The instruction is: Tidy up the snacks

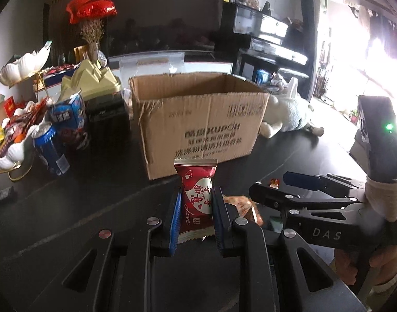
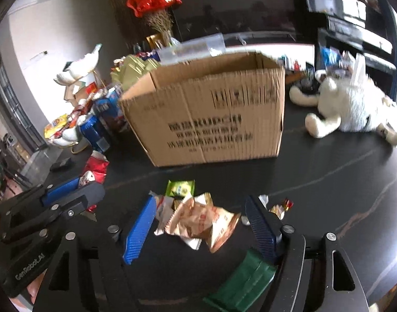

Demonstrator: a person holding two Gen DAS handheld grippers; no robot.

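Note:
My left gripper [image 1: 196, 202] is shut on a red snack packet [image 1: 197, 197], held upright in front of an open cardboard box [image 1: 198, 122]. In the right wrist view the left gripper [image 2: 76, 189] shows at the left with the red packet [image 2: 95, 169]. My right gripper [image 2: 201, 221] is open, its fingers either side of orange-brown snack packets [image 2: 201, 221] lying on the dark table. A green packet [image 2: 180, 187] lies just beyond them and a dark green packet [image 2: 242, 283] lies near the right finger. The right gripper [image 1: 276, 189] shows at the right in the left wrist view.
The box [image 2: 206, 109] stands mid-table. Left of it are a blue can [image 1: 51, 153], a blue carton [image 1: 68, 117] and a white dish of snacks [image 1: 6, 143]. A white plush toy [image 2: 352, 109] lies to the right. Small candies [image 2: 281, 208] lie by the right finger.

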